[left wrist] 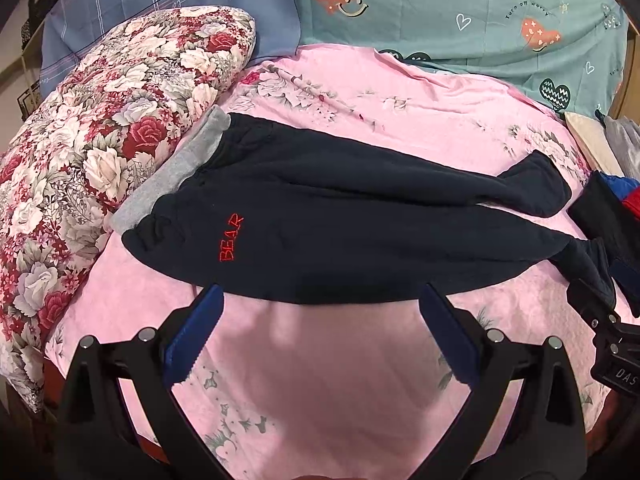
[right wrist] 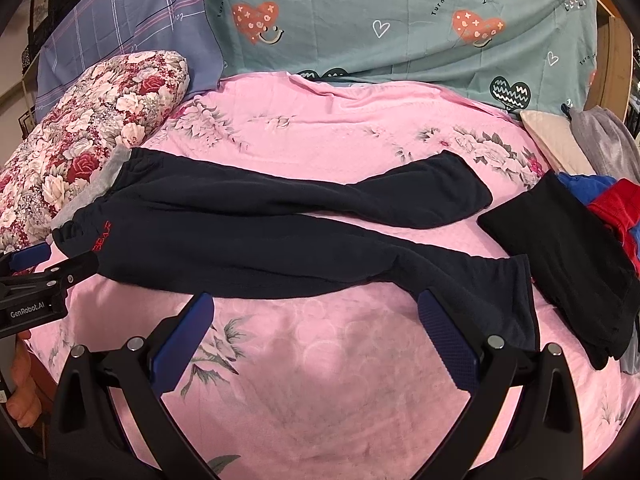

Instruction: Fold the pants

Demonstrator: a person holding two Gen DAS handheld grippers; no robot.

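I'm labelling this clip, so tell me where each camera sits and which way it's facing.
Left wrist: on the open left tool, facing the waistband end of the dark pants.
Right wrist: on the open right tool, facing the pants' leg end; a hand shows at left.
Shared: pants, pink sheet, floral pillow.
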